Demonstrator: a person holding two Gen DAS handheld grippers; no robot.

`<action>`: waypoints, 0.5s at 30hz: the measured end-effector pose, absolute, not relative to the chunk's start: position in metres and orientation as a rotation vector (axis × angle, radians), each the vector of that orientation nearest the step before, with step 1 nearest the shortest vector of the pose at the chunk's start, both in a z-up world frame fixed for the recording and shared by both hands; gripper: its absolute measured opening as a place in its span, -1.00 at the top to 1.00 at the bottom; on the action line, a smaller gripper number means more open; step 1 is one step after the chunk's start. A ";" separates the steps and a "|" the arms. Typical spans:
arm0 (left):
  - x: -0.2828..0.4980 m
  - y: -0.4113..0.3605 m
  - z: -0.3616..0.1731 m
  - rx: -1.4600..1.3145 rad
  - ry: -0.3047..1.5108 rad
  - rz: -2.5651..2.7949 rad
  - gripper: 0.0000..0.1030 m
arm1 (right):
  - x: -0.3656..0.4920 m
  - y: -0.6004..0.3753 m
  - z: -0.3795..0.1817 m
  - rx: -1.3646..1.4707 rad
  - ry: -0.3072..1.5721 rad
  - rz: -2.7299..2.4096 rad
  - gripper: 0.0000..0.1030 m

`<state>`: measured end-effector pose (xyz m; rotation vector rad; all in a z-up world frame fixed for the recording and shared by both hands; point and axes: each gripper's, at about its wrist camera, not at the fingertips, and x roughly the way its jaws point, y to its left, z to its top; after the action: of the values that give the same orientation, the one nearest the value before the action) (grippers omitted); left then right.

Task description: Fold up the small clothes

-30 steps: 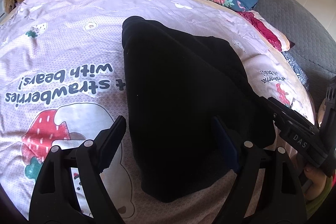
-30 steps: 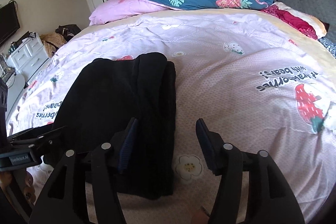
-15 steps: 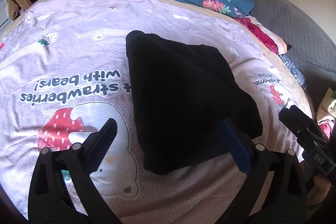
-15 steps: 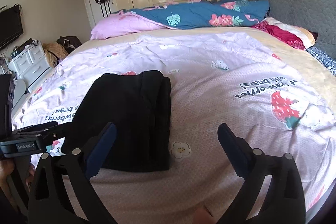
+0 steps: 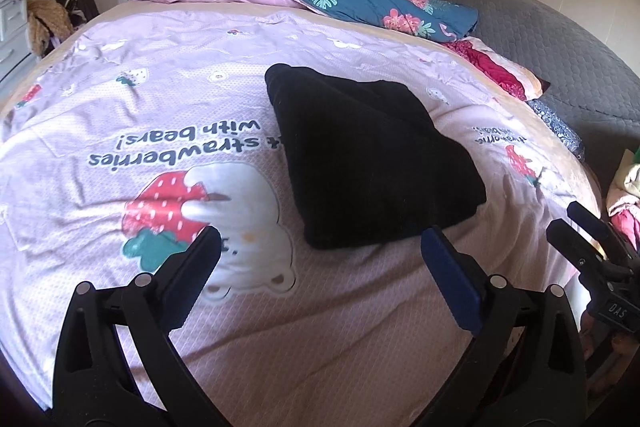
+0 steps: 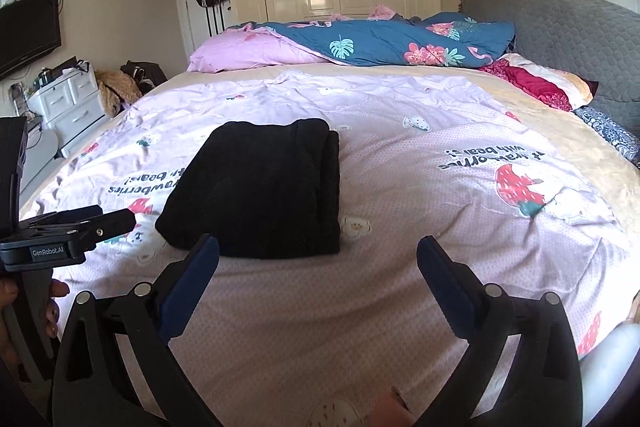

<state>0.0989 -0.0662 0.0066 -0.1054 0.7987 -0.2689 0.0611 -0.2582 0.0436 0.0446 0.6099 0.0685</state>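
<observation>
A folded black garment (image 5: 372, 155) lies flat on the pink bedspread (image 5: 160, 107); it also shows in the right wrist view (image 6: 260, 191). My left gripper (image 5: 320, 247) is open and empty, held back from the garment's near edge above the bedspread. My right gripper (image 6: 318, 255) is open and empty, a little in front of the garment's near right corner. The right gripper shows at the right edge of the left wrist view (image 5: 592, 255), and the left gripper at the left edge of the right wrist view (image 6: 68, 235).
A pink pillow (image 6: 248, 53) and a blue floral duvet (image 6: 392, 43) lie at the far side of the bed. A grey headboard (image 6: 560, 35) and red pillow (image 6: 536, 83) are on the right. White drawers (image 6: 68, 107) stand at left.
Both grippers have let go of the garment, opened wide and drawn back and up from it. The garment stays folded on the bed.
</observation>
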 end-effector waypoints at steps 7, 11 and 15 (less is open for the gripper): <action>0.081 -0.059 0.006 -0.119 0.779 -0.262 -0.82 | 0.045 -0.256 0.033 0.044 0.638 0.043 -0.91; 0.076 -0.060 0.006 -0.112 0.774 -0.254 -0.82 | 0.042 -0.256 0.031 0.044 0.647 0.039 -0.91; 0.075 -0.063 0.006 -0.099 0.782 -0.236 -0.82 | 0.040 -0.256 0.029 0.043 0.651 0.032 -0.91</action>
<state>0.0749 -0.0628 0.0062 -0.0990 0.7821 -0.2360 0.0404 -0.2562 0.0294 0.0431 0.6514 0.0318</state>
